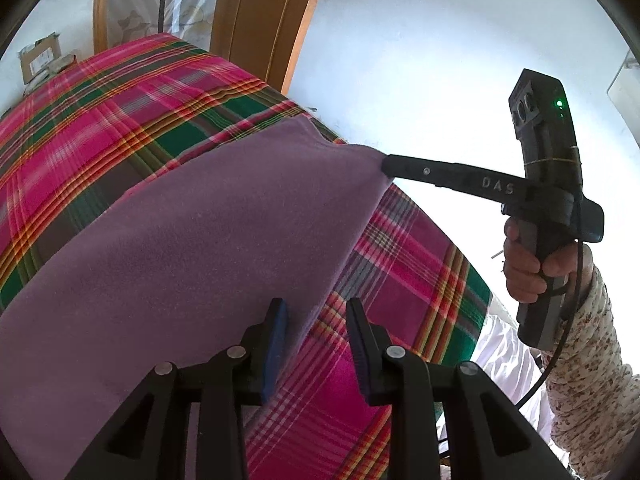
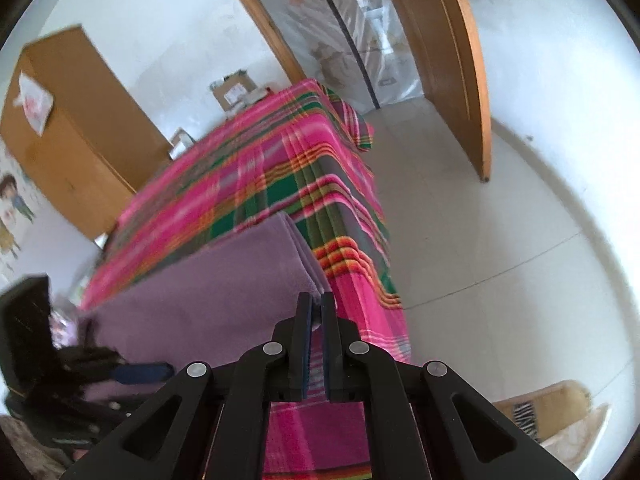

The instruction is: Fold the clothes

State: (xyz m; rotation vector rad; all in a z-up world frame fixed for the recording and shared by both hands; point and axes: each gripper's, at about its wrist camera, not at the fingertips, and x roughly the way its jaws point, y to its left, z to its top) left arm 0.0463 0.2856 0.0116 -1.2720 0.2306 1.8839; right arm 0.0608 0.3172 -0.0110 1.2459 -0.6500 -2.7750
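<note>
A purple fleece cloth (image 1: 208,232) lies on a bed covered by a pink and green plaid sheet (image 1: 100,120). My left gripper (image 1: 316,308) hovers low over the cloth's near right edge. Its jaws stand apart, the left blue pad over the fleece and the right one over the plaid, pressing on nothing. My right gripper (image 1: 386,162), held by a hand in a floral sleeve, is shut on the cloth's far right corner and lifts it slightly. In the right wrist view its fingers (image 2: 317,300) pinch several stacked layers of the purple cloth (image 2: 208,288). The left gripper (image 2: 160,372) shows blurred at lower left.
The bed's edge drops to a pale tiled floor (image 2: 480,240) on the right. A wooden door (image 2: 452,60) stands open beyond the bed. A wooden cabinet (image 2: 72,128) and cardboard boxes (image 2: 236,92) sit past the bed's far side.
</note>
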